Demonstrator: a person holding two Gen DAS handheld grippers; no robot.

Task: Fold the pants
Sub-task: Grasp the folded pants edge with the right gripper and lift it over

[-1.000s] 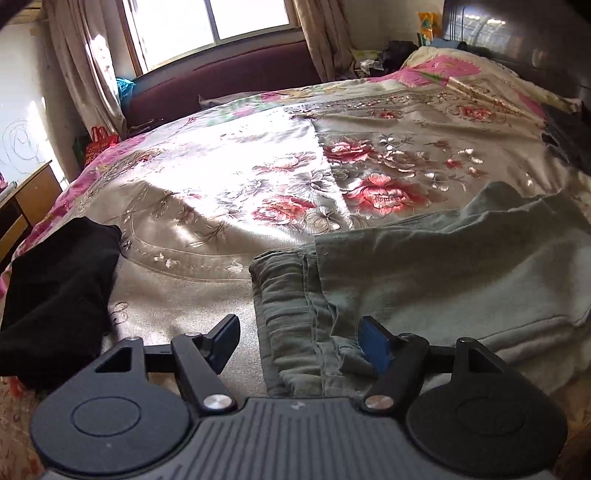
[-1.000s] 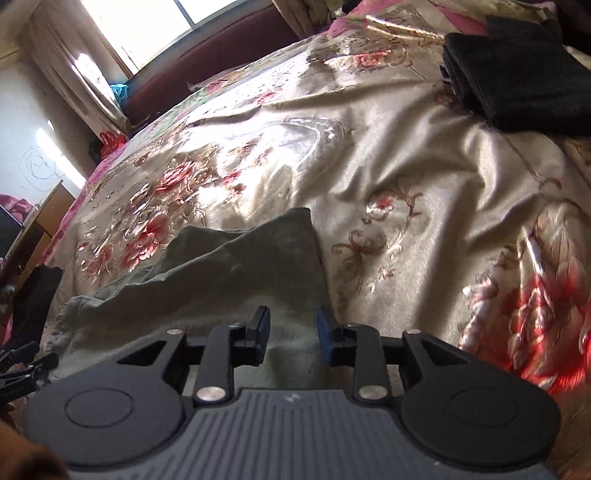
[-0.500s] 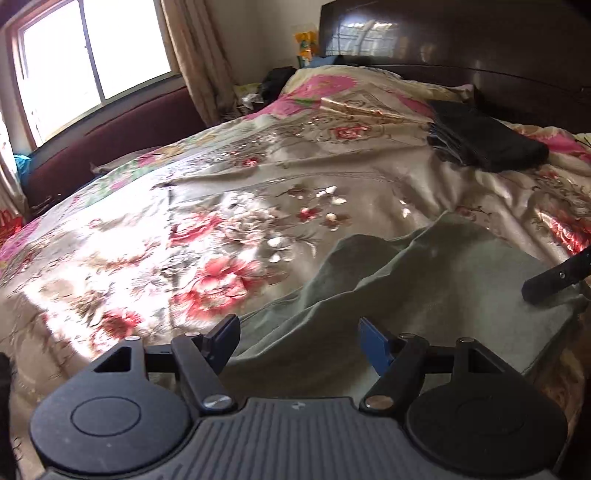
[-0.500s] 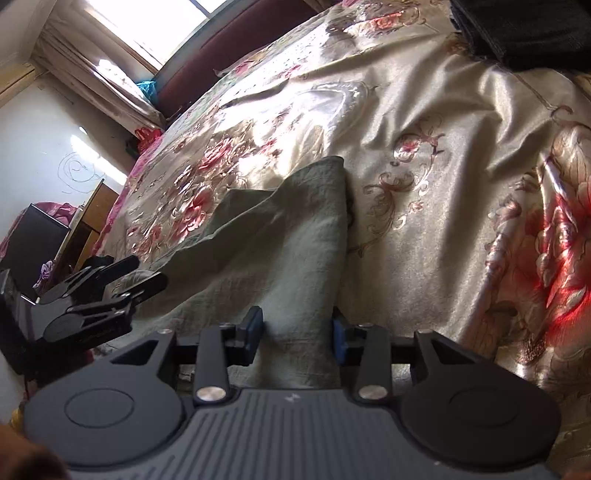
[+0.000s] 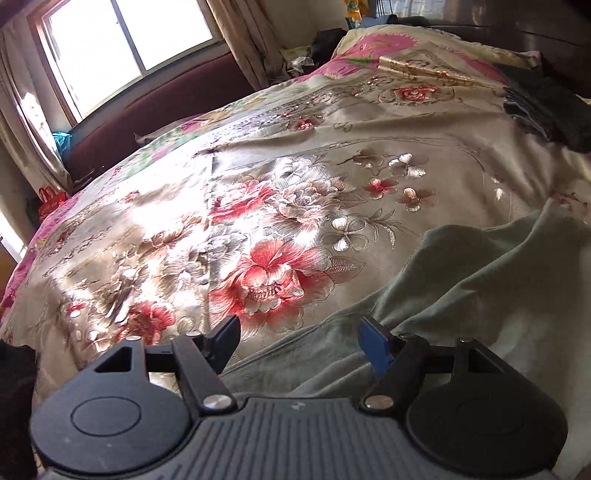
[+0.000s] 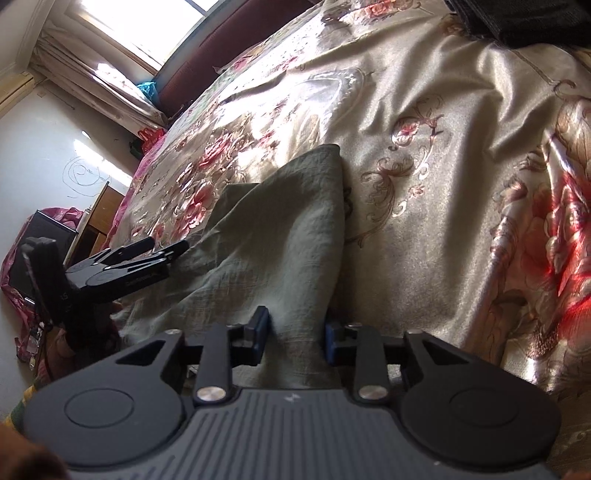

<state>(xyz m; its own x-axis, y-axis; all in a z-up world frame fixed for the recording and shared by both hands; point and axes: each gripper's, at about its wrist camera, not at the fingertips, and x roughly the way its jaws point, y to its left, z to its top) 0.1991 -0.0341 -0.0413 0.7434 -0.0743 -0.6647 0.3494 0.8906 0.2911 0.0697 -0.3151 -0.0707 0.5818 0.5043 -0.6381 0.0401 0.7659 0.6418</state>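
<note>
Grey-green pants [image 5: 480, 280] lie rumpled on the floral bedspread [image 5: 258, 221] and also show in the right wrist view [image 6: 288, 236]. My left gripper [image 5: 301, 341] is open, just over the near edge of the pants, holding nothing. It also shows from the side in the right wrist view [image 6: 168, 249], at the pants' left edge. My right gripper [image 6: 295, 336] is partly open, its jaws standing either side of a raised fold of the pants. The cloth does not look pinched.
A folded black garment [image 5: 546, 110] lies far right on the bed, also seen at the top of the right wrist view [image 6: 524, 18]. Another dark cloth [image 5: 14, 398] is at the left edge. A window [image 5: 125, 40], curtains and a maroon bed end lie beyond.
My left gripper swung from the waistband end to the pants' long edge. My right gripper's jaws widened, and the cloth between them has risen into a taller fold.
</note>
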